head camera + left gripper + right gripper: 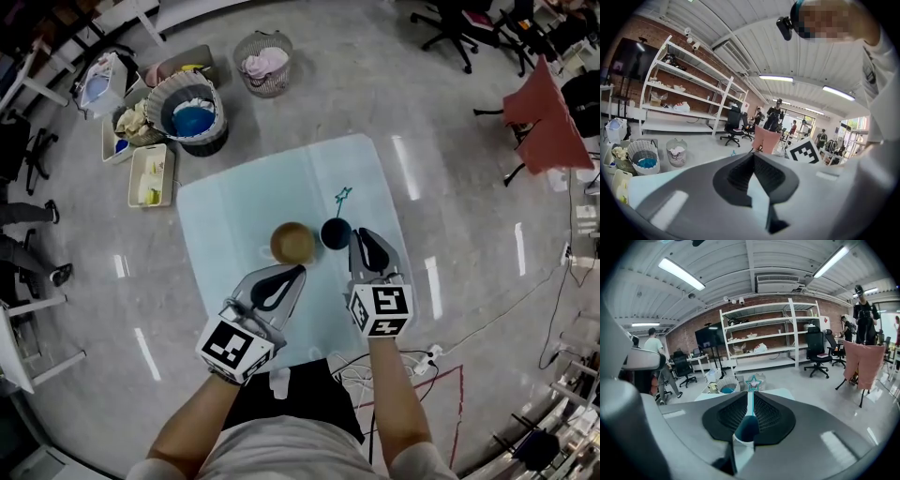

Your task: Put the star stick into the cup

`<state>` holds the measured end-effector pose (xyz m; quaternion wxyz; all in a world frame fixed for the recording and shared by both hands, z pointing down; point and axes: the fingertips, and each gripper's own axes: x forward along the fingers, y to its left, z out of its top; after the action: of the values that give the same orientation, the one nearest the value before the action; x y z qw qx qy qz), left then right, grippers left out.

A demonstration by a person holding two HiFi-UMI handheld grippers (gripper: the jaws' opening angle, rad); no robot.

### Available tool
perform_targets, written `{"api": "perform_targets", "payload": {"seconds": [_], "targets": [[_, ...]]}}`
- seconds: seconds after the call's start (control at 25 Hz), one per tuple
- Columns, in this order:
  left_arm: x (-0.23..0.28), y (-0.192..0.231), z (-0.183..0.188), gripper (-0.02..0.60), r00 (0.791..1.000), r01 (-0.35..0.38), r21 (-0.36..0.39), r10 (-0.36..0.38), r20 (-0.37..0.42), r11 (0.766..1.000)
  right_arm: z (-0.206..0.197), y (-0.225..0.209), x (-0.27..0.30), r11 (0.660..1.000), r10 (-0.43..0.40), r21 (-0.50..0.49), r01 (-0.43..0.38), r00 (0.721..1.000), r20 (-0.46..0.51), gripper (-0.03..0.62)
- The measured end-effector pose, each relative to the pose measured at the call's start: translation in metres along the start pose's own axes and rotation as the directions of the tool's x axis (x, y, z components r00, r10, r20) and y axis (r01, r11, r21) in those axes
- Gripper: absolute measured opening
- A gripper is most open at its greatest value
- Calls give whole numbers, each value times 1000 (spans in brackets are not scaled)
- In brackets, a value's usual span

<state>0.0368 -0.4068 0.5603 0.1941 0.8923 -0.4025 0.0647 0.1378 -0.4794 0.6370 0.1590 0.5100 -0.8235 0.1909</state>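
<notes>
Clamping the thin stem of the star stick (753, 383) between nearly closed jaws, the right gripper (359, 235) stood just beside the dark blue cup (335, 234) on the pale blue mat (234, 206). The stick's lower end seemed to sit at or inside the cup's mouth, though how deep it reached could not be told. The likeliest trouble from there was a release made too early or too high: with the foot of the stick not fully down, it could slip over the rim and drop onto the mat. Drawing the gripper back before the jaws had parted would probably drag the stick out again or pull the cup over, since the cup looked small and light. A lean in the stick could also tip such a cup once let go. The brown bowl (292, 243) stood just beside the cup on the left, close enough to be knocked or to catch the stick by mistake. The left gripper (297, 273) was closed on nothing, its tips near the bowl's near edge, where a careless drift forward would nudge it. The stick's long axis ran roughly upright, with the star uppermost above the jaws, the top leaning slightly away from the person, and the plain end pointing down to the cup.
</notes>
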Motion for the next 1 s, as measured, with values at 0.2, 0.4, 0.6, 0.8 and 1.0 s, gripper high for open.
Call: {"api": "perform_targets", "payload": {"seconds": [0.2,0.4,0.6,0.8,1.0], "targets": [[3,-4,1,6,1000,25,-13,-25,-5,1000,16,4,-17,1000,-20,17,20,999,33,29],[-1,-8,8,6,999,46,-7,-46,-7,999,35,20,-38,999,-25,34,22,997,76,28],[-14,-17,20,6,997,74,13,-74,-1,997,51,40,-67,998,-38,54,32,992,122,25],[-35,-31,31,6,995,104,31,-104,12,994,64,64,-98,997,-52,57,43,985,167,22],[-61,-47,38,6,992,125,40,-126,26,991,73,92,-132,997,-63,50,54,976,210,12]]}}
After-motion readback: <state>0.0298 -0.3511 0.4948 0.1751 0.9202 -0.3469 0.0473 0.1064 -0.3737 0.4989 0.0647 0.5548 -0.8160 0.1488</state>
